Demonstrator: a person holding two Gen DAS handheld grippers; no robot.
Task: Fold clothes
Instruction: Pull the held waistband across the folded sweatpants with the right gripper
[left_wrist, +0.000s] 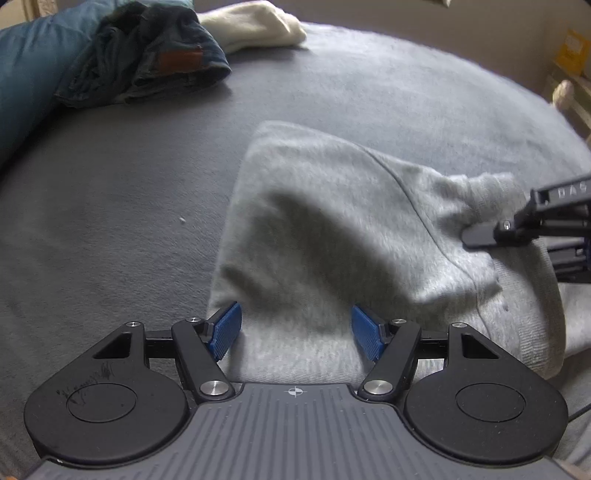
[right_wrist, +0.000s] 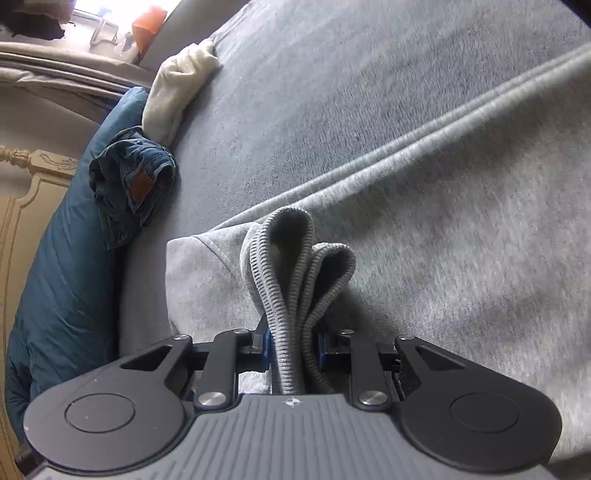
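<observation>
The right gripper is pinching the bunched ribbed hem of the grey sweatshirt at lower centre, while the left gripper is hanging spread over its near edge — likely gathering corners, needing a second grip before folding across the grey bed.

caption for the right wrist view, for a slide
Right gripper clamps the bunched ribbed hem of a grey sweatshirt on a grey bed, jeans crumpled beyond.

The sweatshirt lies on the bed, jeans behind it.
</observation>
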